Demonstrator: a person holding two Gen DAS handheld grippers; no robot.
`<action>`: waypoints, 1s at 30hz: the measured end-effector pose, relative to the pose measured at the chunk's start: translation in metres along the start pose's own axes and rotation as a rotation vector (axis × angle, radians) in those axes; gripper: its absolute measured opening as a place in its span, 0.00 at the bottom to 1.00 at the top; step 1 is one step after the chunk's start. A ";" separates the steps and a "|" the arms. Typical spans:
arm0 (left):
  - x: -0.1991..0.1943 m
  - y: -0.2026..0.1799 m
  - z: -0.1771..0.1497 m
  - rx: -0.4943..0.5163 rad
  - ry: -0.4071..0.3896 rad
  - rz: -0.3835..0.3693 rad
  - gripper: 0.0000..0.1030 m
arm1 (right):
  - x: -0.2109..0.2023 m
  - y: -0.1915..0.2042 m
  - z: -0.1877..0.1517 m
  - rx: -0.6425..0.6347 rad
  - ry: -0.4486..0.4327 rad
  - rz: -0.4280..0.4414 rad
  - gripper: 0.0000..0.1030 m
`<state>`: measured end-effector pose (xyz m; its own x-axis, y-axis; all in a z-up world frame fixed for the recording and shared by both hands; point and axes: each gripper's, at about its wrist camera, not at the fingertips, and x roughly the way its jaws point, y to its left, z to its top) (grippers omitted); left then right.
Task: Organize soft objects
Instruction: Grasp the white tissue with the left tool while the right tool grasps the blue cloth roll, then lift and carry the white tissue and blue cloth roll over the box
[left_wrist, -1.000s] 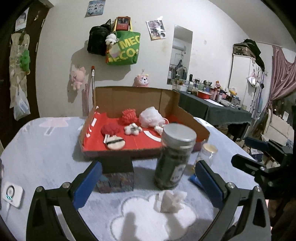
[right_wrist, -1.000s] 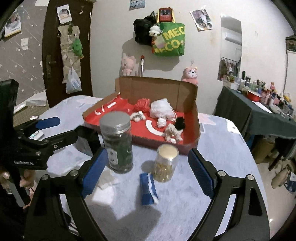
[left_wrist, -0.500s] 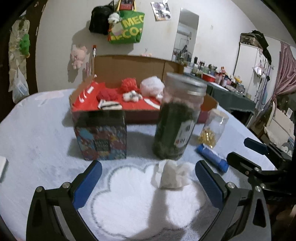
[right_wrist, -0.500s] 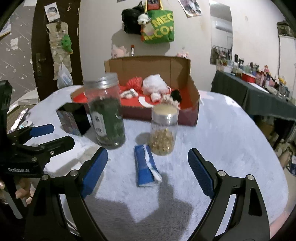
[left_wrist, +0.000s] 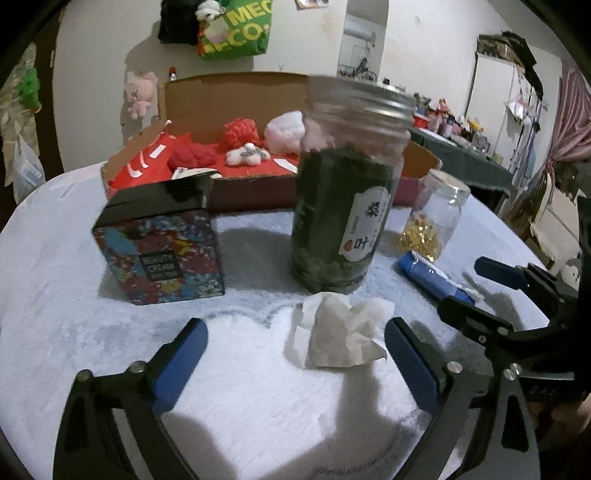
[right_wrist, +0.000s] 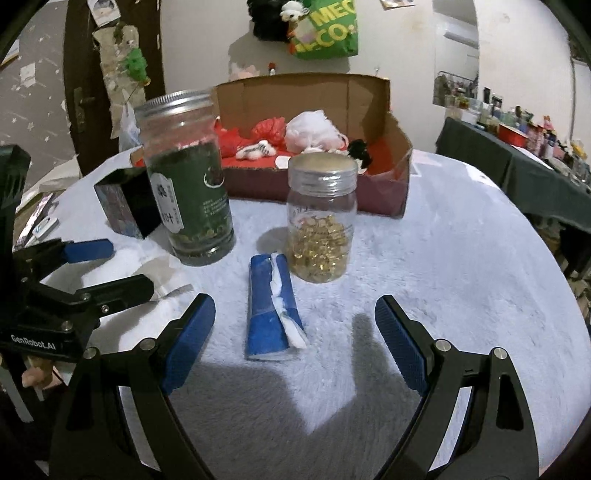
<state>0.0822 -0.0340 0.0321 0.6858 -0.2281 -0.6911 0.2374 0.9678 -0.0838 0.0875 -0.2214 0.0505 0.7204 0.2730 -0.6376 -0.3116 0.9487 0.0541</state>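
We hold the left tool (left_wrist: 295, 354) low over the pale fluffy bench (left_wrist: 55, 314), its jaws wide but closing, with the crumpled white tissue wad (left_wrist: 338, 338) lying on the bench between the two blue pads, closer to the right pad; neither pad touches it. The wad has no marked long axis, so we judge a straight closure sufficient.

We hold the right tool (right_wrist: 293, 334) with jaws apart and gripping nothing. The blue rolled tissue packet (right_wrist: 271, 306) lies just ahead of it, between the pads, its long axis running roughly along the tool's pointing line, so we judge the jaws would close across its short width.

Each tool is nearer its own item. The open cardboard box with red lining (right_wrist: 400, 162), the likely destination, stands beyond the jars.

Count:
- two tools
- two loose soft items
- two lidded jars, one tall and filled with dark green leaves (left_wrist: 343, 206), one small and clear, holding golden capsules (right_wrist: 321, 221)
- one patterned square tin (left_wrist: 159, 243)
- one box, holding several soft items
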 end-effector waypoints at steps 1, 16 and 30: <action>0.002 -0.002 0.001 0.010 0.011 -0.003 0.84 | 0.002 -0.001 0.000 0.002 0.006 0.019 0.86; -0.013 -0.003 0.010 0.056 0.020 -0.159 0.14 | -0.006 0.027 0.002 -0.061 -0.034 0.139 0.23; -0.024 0.004 0.014 0.067 -0.014 -0.159 0.14 | -0.012 0.041 0.012 -0.048 -0.045 0.147 0.23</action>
<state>0.0764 -0.0258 0.0585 0.6455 -0.3802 -0.6624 0.3892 0.9100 -0.1430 0.0735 -0.1834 0.0698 0.6917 0.4162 -0.5902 -0.4442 0.8895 0.1067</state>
